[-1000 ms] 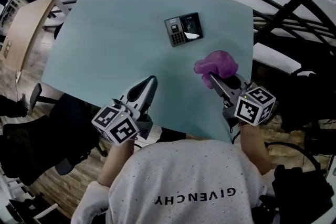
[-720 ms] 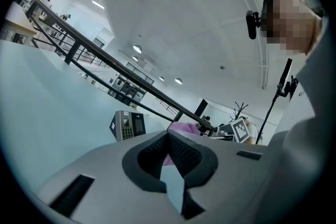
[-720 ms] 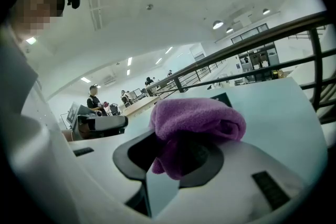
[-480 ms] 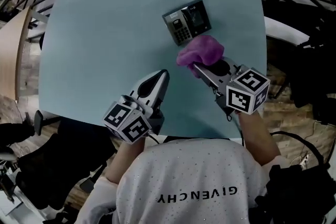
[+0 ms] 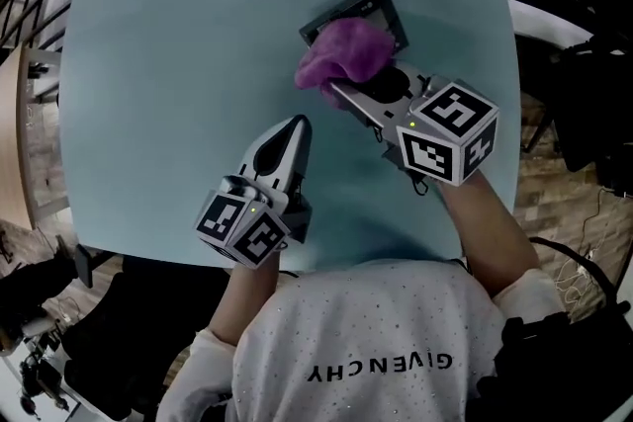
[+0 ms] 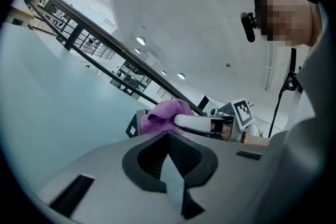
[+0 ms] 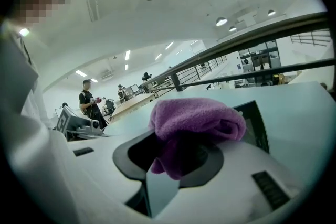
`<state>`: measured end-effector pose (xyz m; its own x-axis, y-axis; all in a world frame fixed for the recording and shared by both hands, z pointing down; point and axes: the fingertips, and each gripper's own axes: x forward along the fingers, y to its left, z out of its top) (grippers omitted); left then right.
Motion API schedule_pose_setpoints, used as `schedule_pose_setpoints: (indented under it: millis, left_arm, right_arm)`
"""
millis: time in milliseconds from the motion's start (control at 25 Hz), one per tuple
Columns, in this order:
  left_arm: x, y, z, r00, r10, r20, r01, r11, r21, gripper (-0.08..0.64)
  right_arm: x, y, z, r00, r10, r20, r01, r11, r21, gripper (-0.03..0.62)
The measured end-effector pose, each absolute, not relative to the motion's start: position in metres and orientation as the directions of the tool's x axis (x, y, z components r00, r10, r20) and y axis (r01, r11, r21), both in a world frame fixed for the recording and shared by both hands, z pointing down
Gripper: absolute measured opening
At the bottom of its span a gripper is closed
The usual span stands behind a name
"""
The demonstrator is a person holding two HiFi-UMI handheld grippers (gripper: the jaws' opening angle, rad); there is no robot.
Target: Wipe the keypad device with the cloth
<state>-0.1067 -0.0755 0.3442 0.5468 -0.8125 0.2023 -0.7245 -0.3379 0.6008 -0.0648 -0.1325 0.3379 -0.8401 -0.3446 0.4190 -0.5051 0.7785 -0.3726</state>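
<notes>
Now your right tongs [image 5: 334, 89], squeezed shut on the purple cloth [image 5: 344, 54], have carried it from the near right of the desk [image 5: 168, 44] onto the keypad device [image 5: 381, 3] on the far side, so wiping can begin. Your left tongs [image 5: 295, 126] wait nearby, closed and holding nothing. The cloth hides most of the device, keys too, so you cannot tell how hard it presses.

So the left gripper [image 6: 168, 134] is sitting closed on nothing, pointing across the teal table [image 6: 52, 102] at the right gripper [image 6: 181, 121], which is holding the purple cloth [image 6: 167, 113] against the keypad device [image 6: 133, 126].
</notes>
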Motion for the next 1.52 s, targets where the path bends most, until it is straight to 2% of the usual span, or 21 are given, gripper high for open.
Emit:
schedule_pose_setpoints:
  millis: [520,1520]
  left_arm:
    - [-0.099,-0.095,0.381,0.583,-0.779,0.231,-0.689,-0.324,0.648,0.012]
    - [-0.081,-0.109,0.412,0.586,-0.753,0.299,-0.706,-0.294,0.645,0.012]
  right_arm:
    - [-0.074,-0.181,0.371,-0.822,-0.369,0.433,-0.544,0.734,-0.406,0.104]
    - [0.041,-0.271,0.395,-0.686,-0.598,0.414,-0.727,0.538,-0.427,0.106]
